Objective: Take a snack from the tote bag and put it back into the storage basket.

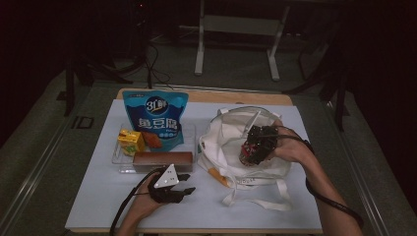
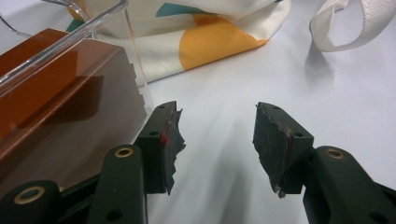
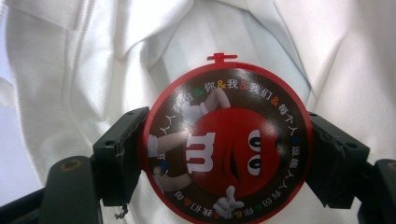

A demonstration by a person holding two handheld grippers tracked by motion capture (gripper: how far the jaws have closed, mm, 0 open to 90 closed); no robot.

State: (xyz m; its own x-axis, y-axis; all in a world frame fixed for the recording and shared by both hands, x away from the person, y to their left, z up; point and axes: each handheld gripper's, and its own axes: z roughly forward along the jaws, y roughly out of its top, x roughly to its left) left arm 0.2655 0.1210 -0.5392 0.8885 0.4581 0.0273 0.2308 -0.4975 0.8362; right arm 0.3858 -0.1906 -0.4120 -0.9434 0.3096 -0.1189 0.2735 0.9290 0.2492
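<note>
Right tongs (image 3: 224, 158) clamped on both sides of a round red M&M candy tub (image 3: 226, 144), held over the open white tote bag (image 1: 231, 147). Left tongs (image 2: 217, 140) wide apart, gripping nothing, low over the counter (image 1: 98, 196) beside the clear tray (image 1: 123, 167) holding a brown box (image 2: 60, 107).

Candy tub (image 3: 226, 144): lower rim cut off by the bottom edge in the right gripper view; body hidden behind its round lid; sides covered by the jaws. In the high view, too small to read.
Brown box (image 2: 60, 107): cut off at left edge, seen through the clear tray (image 2: 93, 25) wall.
Tote bag (image 2: 205, 32): print cropped by the top edge.
Blue pouch (image 1: 156, 118): small text illegible; lower part hides the orange item behind it.
</note>
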